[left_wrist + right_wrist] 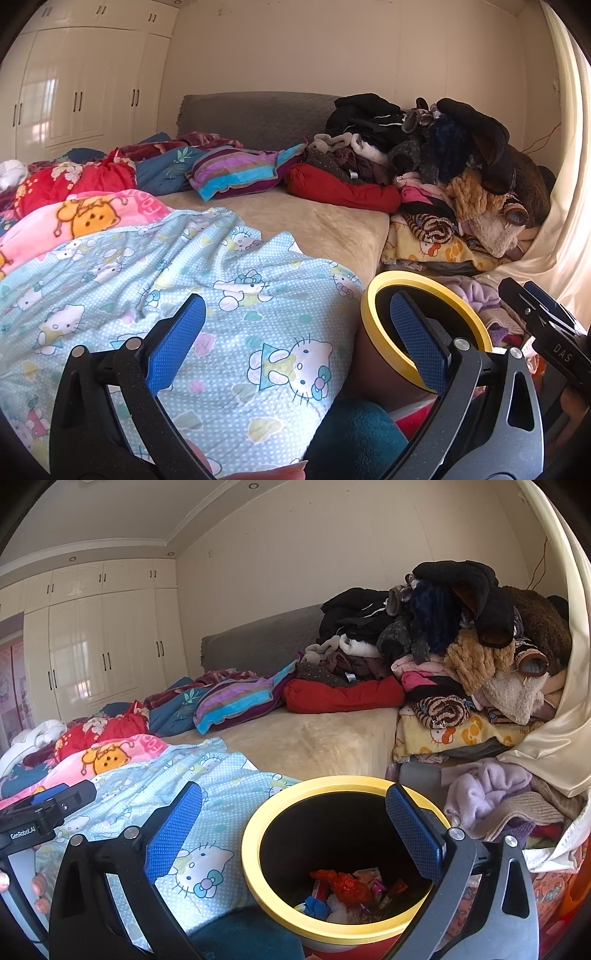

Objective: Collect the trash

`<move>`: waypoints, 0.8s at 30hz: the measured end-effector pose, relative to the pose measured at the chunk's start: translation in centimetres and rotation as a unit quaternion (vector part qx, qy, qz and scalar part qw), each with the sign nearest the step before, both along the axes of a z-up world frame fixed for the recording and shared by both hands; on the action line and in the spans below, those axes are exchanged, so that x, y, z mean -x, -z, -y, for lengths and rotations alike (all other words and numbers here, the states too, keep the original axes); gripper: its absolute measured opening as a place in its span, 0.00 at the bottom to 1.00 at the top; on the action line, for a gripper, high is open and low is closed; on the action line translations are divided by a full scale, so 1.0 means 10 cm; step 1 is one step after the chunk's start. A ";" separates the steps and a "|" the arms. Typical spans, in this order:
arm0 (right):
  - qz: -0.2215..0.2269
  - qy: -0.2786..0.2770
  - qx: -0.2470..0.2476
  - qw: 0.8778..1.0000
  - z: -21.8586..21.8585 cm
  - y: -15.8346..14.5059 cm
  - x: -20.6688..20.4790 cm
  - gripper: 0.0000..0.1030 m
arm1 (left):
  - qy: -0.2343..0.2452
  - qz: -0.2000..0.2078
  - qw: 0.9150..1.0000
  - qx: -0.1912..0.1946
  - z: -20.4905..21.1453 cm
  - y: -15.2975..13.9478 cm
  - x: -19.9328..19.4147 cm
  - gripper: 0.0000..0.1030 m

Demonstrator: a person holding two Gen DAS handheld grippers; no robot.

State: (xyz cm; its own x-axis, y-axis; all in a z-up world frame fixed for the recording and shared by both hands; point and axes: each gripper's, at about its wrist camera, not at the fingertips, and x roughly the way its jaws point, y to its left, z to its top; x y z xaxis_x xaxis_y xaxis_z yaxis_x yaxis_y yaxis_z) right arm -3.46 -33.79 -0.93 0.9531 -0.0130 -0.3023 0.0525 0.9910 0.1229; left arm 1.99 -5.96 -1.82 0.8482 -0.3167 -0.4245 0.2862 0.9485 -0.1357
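A dark trash bin with a yellow rim (pixel 258 871) stands beside the bed; it also shows in the left wrist view (pixel 369 306). Inside lie several wrappers (pixel 347 890), red, blue and white. My right gripper (pixel 295 834) is open and empty, hovering over the bin's near left rim. My left gripper (pixel 299 343) is open and empty over the blue Hello Kitty quilt (pixel 147 288), left of the bin. The right gripper's body shows at the right edge of the left wrist view (pixel 546 325). The left gripper's body shows at the left edge of the right wrist view (pixel 44 812).
The bed has a bare beige sheet (pixel 314 742) in the middle. A tall pile of clothes (pixel 461 646) fills its right end. Pillows and blankets (pixel 229 173) lie along the grey headboard (pixel 258 118). White wardrobes (pixel 74 96) stand behind. A cream curtain (pixel 561 720) hangs at right.
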 end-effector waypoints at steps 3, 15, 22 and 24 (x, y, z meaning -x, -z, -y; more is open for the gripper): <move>-0.001 0.000 0.001 1.000 0.00 0.01 0.00 0.94 | 0.000 -0.001 1.000 0.001 0.00 0.00 0.00 0.89; 0.001 0.003 -0.002 1.000 0.04 0.01 -0.01 0.94 | -0.003 0.000 1.000 -0.001 0.02 0.00 0.01 0.89; -0.001 0.004 -0.002 1.000 0.08 0.01 0.00 0.94 | -0.005 0.002 1.000 0.000 0.01 0.00 0.01 0.89; -0.001 0.004 -0.002 1.000 0.09 0.01 -0.01 0.94 | -0.006 0.002 1.000 -0.001 0.01 0.00 0.01 0.89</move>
